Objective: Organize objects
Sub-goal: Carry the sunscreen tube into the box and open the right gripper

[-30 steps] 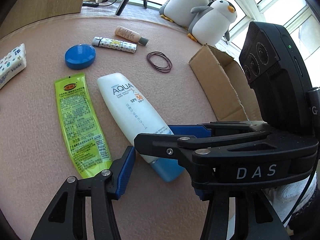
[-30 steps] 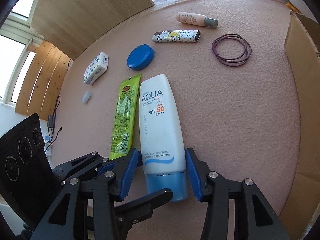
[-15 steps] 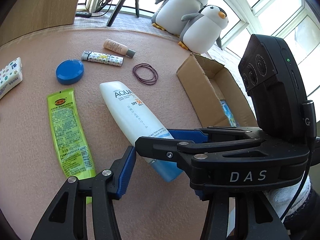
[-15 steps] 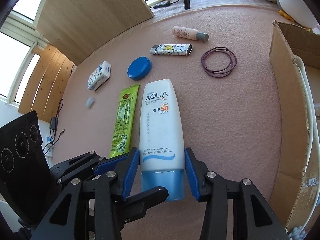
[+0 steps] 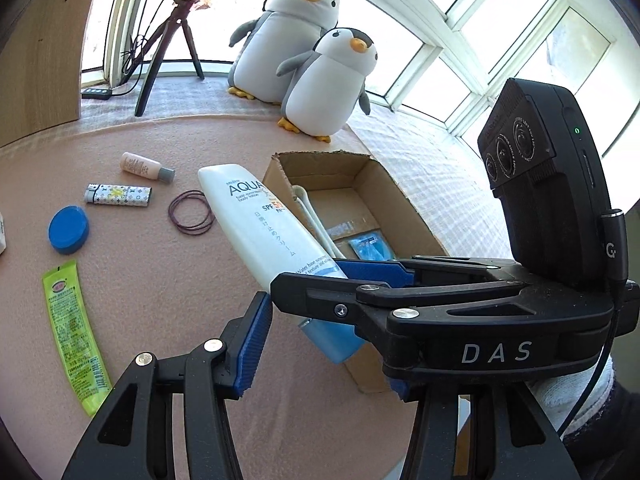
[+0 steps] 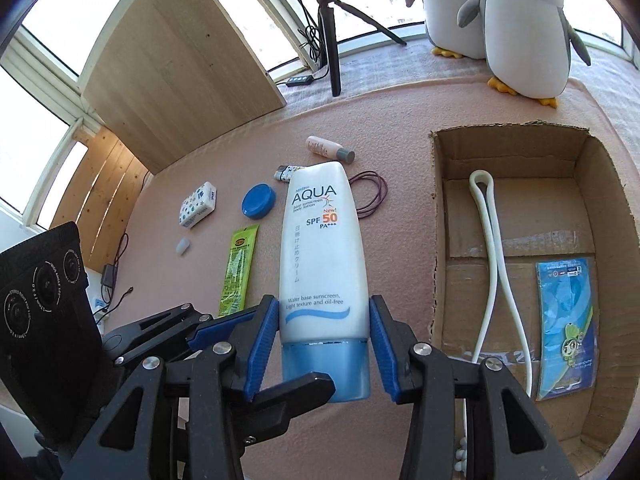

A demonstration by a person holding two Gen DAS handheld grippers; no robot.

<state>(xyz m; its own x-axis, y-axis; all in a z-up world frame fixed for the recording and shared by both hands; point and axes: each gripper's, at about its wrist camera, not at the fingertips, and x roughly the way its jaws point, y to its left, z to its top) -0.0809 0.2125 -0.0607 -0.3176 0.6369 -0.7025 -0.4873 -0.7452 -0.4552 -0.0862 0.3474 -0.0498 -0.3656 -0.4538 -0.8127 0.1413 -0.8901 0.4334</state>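
The white plastic sunscreen tube with a blue cap (image 6: 323, 264) is up off the pink felt table top (image 6: 400, 264), just beside the open brown cardboard box (image 6: 436, 240); the right gripper (image 6: 324, 344) has its two blue pads pressed on the tube's sides, just above the cap, so it is closed tight on the tube; the tube's flat end points away from the gripper, toward the far side of the table. In the left wrist view the tube (image 5: 264, 232) leans up across the near corner of the box (image 5: 276, 172). The left gripper (image 5: 320, 332) is wide open and holds nothing; one blue pad (image 5: 252, 344) shows on its left, and the right gripper's black arm crosses in front of it.

Inside the box lie a long white looped cord (image 6: 492, 240) and a flat blue packet with a green cartoon figure (image 6: 568, 320). On the table, on the side of the tube away from the box, lie a green flat sachet (image 5: 72, 328), a round blue lid (image 5: 68, 229), a patterned lighter (image 5: 118, 195), a small peach bottle with a grey cap (image 5: 146, 166), and a white printed tissue pack (image 6: 198, 204); a ring of thin purple rubber bands (image 5: 191, 218) lies between the lighter and the box. Two plush penguins (image 5: 324, 84) sit beyond the box by the window.
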